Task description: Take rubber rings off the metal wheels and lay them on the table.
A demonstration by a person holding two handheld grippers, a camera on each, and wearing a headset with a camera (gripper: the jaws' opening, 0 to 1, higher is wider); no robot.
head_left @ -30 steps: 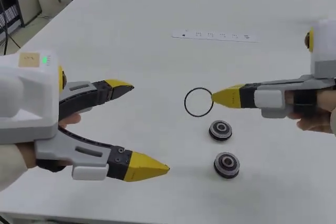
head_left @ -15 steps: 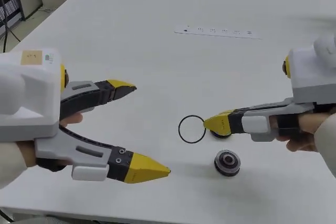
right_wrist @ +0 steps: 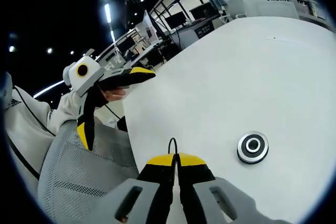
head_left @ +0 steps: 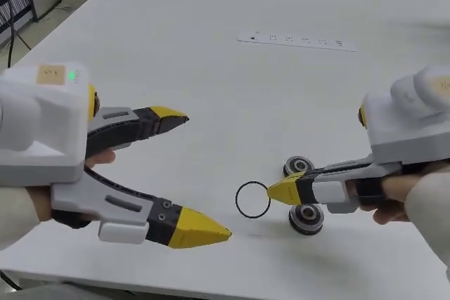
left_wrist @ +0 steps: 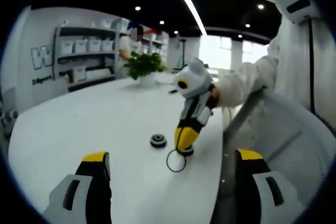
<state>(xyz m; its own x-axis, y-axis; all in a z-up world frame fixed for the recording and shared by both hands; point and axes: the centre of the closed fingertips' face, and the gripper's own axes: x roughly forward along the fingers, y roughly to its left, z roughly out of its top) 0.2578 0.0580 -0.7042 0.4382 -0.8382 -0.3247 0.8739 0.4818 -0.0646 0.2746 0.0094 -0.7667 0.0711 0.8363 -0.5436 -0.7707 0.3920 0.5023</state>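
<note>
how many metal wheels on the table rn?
2. The far wheel lies just beyond the right tongs, which pinch a rubber ring; the near wheel sits on their near side. None looks hidden.

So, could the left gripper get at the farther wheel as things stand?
Probably yes. The left gripper is open and empty, with bare table between it and the farther wheel. The right gripper, shut on the rubber ring, sits close on the wheel's near side, so room is tight.

The right gripper (right_wrist: 176, 157) has its yellow-tipped jaws pressed together on a thin black rubber ring (right_wrist: 171, 144). A round metal wheel (right_wrist: 252, 147) lies apart on the white table (right_wrist: 236, 77).
</note>
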